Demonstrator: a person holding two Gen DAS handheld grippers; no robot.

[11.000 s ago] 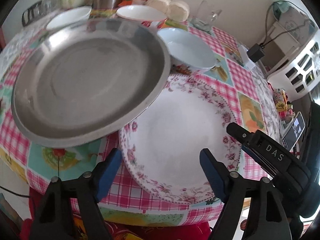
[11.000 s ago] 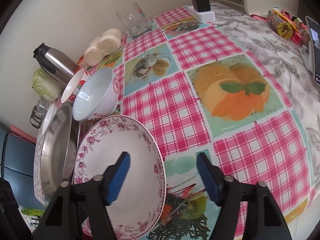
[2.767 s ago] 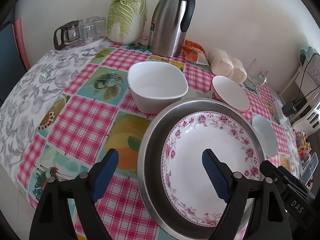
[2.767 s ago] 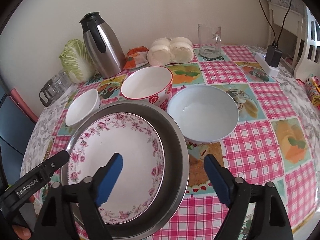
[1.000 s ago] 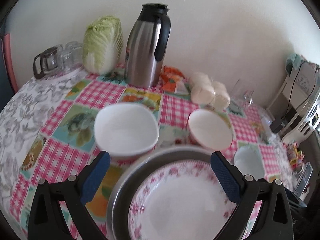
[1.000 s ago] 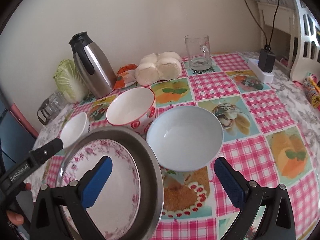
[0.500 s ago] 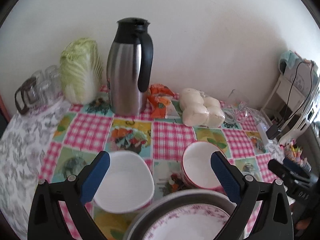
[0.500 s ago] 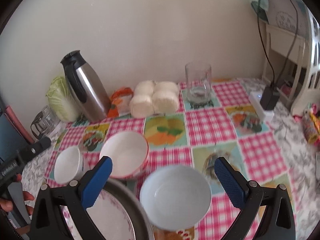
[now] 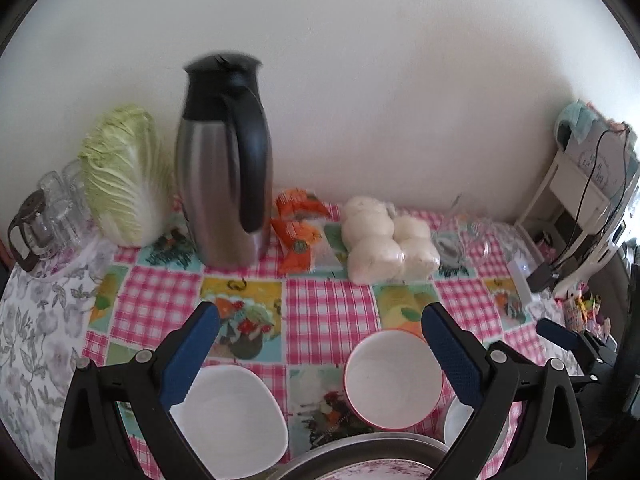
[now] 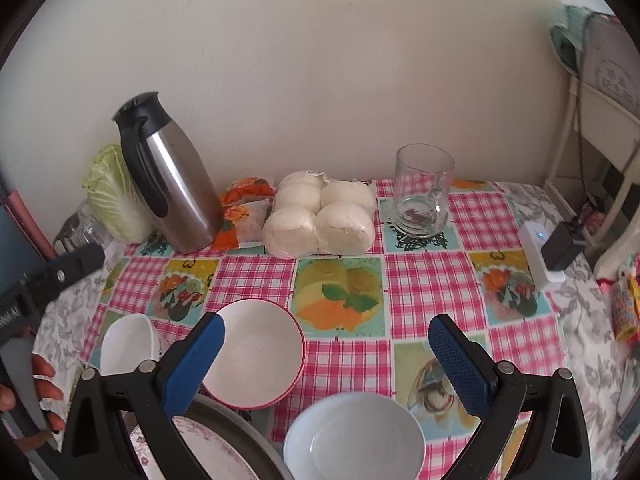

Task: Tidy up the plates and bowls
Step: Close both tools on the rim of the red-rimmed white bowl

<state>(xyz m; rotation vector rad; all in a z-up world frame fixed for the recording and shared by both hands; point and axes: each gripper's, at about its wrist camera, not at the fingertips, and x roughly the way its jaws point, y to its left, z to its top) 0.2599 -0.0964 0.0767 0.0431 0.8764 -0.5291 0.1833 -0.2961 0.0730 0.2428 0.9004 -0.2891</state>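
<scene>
My left gripper [image 9: 320, 316] hangs open and empty above the checked tablecloth. Below it sit a white squarish bowl [image 9: 232, 416] and a red-rimmed bowl [image 9: 394, 378]. The steel plate [image 9: 368, 444] shows only its rim at the bottom edge, with the floral plate [image 9: 380, 472] lying in it. My right gripper [image 10: 326, 326] is also open and empty, above the red-rimmed bowl [image 10: 256, 352] and a pale blue bowl [image 10: 352, 436]. The small white bowl [image 10: 126, 346] stands at the left. The steel plate [image 10: 232, 424] holds the floral plate [image 10: 208, 452], both cut off by the frame.
Along the wall stand a steel thermos [image 10: 168, 176], a cabbage [image 9: 120, 176], orange packets [image 10: 244, 208], a pack of white buns [image 10: 320, 216] and a glass mug [image 10: 422, 192]. A glass jug [image 9: 36, 216] sits far left. A charger and power strip [image 10: 540, 252] lie at the right.
The floral plate, beside the steel plate eleven seconds ago, now lies inside it. Both grippers have risen and tilted up, so the plates have slid to the bottom edge.
</scene>
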